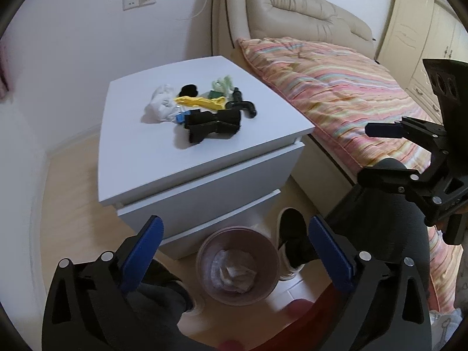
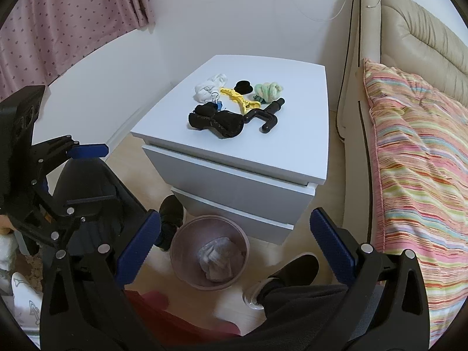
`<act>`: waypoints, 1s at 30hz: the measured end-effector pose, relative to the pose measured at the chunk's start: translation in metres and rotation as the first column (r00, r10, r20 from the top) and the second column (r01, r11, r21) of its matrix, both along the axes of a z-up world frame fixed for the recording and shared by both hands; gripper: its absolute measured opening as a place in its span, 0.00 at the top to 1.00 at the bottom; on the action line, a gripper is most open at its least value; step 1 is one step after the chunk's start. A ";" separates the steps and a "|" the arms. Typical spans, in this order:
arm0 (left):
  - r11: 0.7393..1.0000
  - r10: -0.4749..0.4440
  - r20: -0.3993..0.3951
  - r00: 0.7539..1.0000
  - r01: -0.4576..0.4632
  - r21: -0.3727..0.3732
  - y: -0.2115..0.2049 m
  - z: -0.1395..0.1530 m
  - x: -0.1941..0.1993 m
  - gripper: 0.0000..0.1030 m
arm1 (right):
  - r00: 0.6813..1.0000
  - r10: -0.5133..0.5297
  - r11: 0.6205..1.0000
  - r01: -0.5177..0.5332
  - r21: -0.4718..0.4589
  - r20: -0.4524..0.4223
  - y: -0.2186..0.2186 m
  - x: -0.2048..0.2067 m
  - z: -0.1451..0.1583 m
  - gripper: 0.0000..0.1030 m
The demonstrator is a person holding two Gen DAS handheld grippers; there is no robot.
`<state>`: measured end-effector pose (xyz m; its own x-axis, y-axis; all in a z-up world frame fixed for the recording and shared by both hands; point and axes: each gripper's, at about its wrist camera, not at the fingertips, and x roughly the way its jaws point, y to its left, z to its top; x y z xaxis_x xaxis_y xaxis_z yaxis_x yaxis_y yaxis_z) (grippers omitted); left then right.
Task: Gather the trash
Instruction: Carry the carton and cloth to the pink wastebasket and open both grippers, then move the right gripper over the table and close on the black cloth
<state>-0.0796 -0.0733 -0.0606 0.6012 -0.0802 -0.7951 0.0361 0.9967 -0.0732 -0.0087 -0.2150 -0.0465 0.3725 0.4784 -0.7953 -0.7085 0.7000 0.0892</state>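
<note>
A pile of litter lies on the white nightstand (image 1: pixel 140 158): a crumpled white tissue (image 1: pixel 161 102), a yellow plastic piece (image 1: pixel 201 102), a black cloth (image 1: pixel 213 125), a black pipe elbow (image 1: pixel 244 106), a pale green twisted wad (image 1: pixel 222 86) and a black cap (image 1: pixel 188 90). On the floor in front stands a pink waste bin (image 1: pixel 270 260) holding crumpled clear wrapping (image 1: pixel 234 272). My left gripper (image 1: pixel 235 228) hangs open above the bin, nothing between its fingers. To its right, my right gripper (image 2: pixel 236 219) is open and empty too, also above the bin (image 2: pixel 175 245).
A bed with a striped quilt (image 1: pixel 336 87) and beige padded headboard (image 1: pixel 292 8) borders the nightstand on the right. The person's dark-trousered legs and shoes (image 2: pixel 172 210) flank the bin. A pink curtain (image 2: pixel 58 23) hangs left, a cream wardrobe (image 1: pixel 415 35) stands far right.
</note>
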 end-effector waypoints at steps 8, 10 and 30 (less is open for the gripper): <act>1.000 0.027 0.016 1.000 -0.027 0.005 0.007 0.003 -0.001 0.07 | 1.000 0.018 1.000 -0.018 0.017 -0.009 0.005 -0.002 -0.001 0.03; 0.999 0.032 0.023 0.999 -0.032 0.006 0.009 0.005 -0.001 0.07 | 1.000 0.028 0.999 -0.028 0.024 -0.012 0.007 -0.003 0.001 0.03; 0.996 0.090 0.050 0.995 -0.090 0.005 0.053 0.036 0.022 0.07 | 0.986 0.169 0.985 -0.168 -0.043 0.013 0.073 0.042 0.026 0.03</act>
<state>-0.0578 -0.0201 -0.0249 0.6444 -0.0184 -0.7645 -0.0503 0.9965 -0.0663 0.0333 -0.1420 -0.0206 0.3030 0.5017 -0.8102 -0.8178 0.5734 0.0492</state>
